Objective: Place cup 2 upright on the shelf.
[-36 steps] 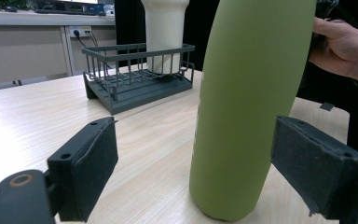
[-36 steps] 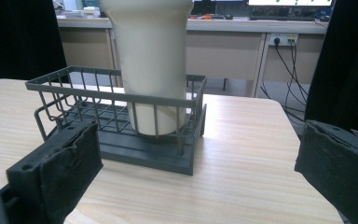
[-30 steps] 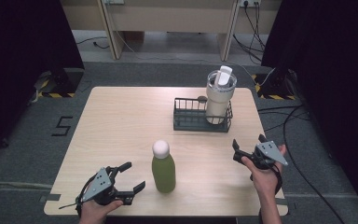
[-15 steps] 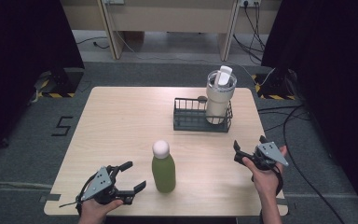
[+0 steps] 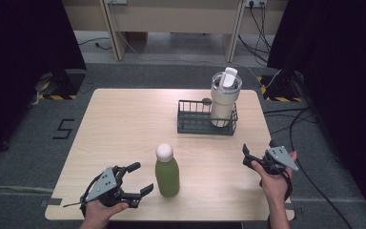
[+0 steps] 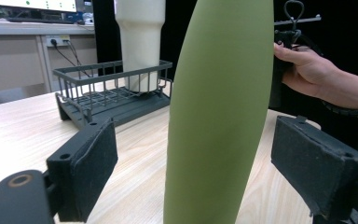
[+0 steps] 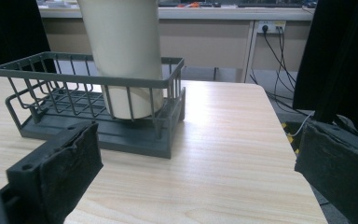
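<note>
Two open tools over wood surface, green bottle upright between left tool's jaws, nothing gripped.

Surface [image 5: 124, 124]: light wood, largest item. Wire basket [image 5: 194, 120] dark grey, at approx 1 o'clock from surface centre; white tumbler [image 5: 224, 98] w/ lid stands upright in basket's right end. Green bottle [image 5: 167, 171] w/ white cap, upright at approx 6 o'clock, near front edge, well apart from basket. Left tool [image 5: 137, 179] at approx 7 o'clock, just beside bottle; jaws spread wide, pads either side of bottle in left gripper view, not touching it. Right tool [image 5: 249, 157] at approx 4 o'clock near right edge, jaws apart, holding nothing, aimed twd basket.
</note>
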The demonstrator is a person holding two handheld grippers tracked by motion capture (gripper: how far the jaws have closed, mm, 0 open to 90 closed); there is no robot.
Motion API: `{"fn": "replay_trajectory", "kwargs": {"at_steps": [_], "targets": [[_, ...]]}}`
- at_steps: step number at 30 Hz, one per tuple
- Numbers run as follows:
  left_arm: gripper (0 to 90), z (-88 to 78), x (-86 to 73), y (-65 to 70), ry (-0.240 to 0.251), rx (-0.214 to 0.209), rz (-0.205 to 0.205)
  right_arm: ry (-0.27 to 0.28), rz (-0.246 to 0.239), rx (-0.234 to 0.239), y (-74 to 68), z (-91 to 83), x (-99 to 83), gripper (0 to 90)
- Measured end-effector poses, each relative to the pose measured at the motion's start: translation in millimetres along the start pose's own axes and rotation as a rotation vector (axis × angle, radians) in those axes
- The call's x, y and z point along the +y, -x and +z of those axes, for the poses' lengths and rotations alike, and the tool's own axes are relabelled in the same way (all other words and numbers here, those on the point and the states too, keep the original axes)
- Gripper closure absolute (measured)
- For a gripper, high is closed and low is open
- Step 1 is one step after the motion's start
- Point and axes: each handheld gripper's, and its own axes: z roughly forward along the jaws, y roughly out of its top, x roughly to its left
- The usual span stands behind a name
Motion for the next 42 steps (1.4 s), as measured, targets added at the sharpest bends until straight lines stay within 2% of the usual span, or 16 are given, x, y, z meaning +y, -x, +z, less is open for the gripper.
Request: {"fn": "replay_trajectory", "kwargs": {"at_steps": [9, 14, 18, 21, 27, 35, 42], "targets": [[13.5, 15.3, 4.3, 5.4, -0.004, -0.046, 0.009, -0.003, 0.006, 0.006, -0.9, 0.0, 0.4, 0.1], [13.2, 26.2, 3.6, 5.2, -0.015, -0.059, 0.003, -0.002, 0.006, 0.007, -0.4, 0.1, 0.9, 0.1], [12.8, 35.6, 2.7, 5.4, -0.019, -0.078, -0.019, -0.009, 0.006, 0.010, -0.7, 0.9, 0.2, 0.1], [12.7, 41.1, 1.6, 5.6, -0.031, -0.084, -0.016, -0.012, 0.009, 0.009, -0.4, 1.6, -0.8, 0.1], [12.2, 51.6, -0.6, 3.5, -0.053, -0.081, -0.015, -0.018, 0.012, 0.009, 0.3, 2.2, -1.6, 0.1], [11.5, 65.8, -1.4, 4.0, -0.052, -0.093, -0.020, -0.022, 0.009, 0.014, -0.5, 3.1, -2.4, 0.1], [12.3, 68.9, -3.6, 3.8, -0.049, -0.090, -0.024, -0.025, 0.012, 0.015, -0.2, 3.4, -3.1, 0.2]]}}
